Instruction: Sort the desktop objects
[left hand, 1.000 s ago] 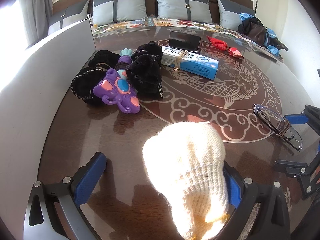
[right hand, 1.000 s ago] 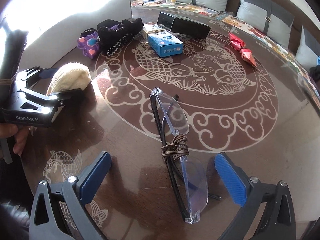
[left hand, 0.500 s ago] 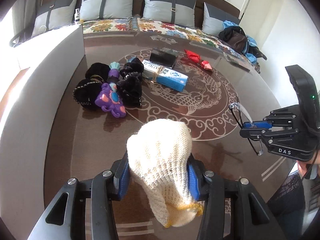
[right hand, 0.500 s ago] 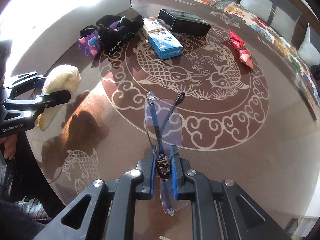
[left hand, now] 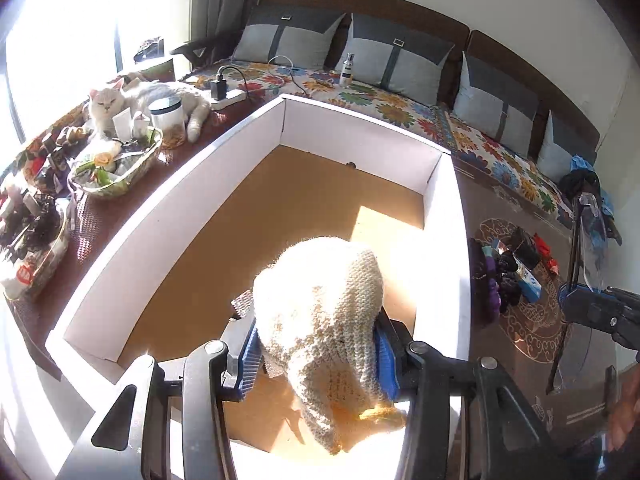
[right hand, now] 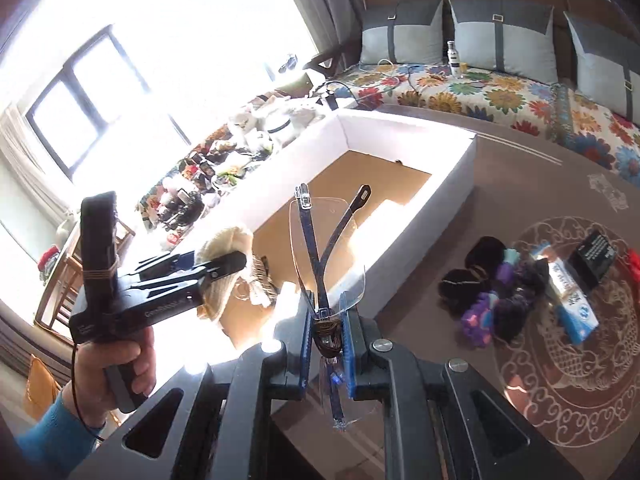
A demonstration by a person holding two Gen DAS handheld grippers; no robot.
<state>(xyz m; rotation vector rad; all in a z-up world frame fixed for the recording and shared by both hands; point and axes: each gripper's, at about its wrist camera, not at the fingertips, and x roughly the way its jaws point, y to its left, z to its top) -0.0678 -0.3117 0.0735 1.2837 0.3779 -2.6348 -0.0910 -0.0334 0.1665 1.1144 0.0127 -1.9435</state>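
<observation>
Open box (left hand: 444, 216) interior, white walls all round

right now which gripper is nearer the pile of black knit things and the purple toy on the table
Right. The right gripper, shut on the glasses, hangs at the box wall beside the pile. The left gripper holds the cream knit piece over the box interior, farther off.
</observation>
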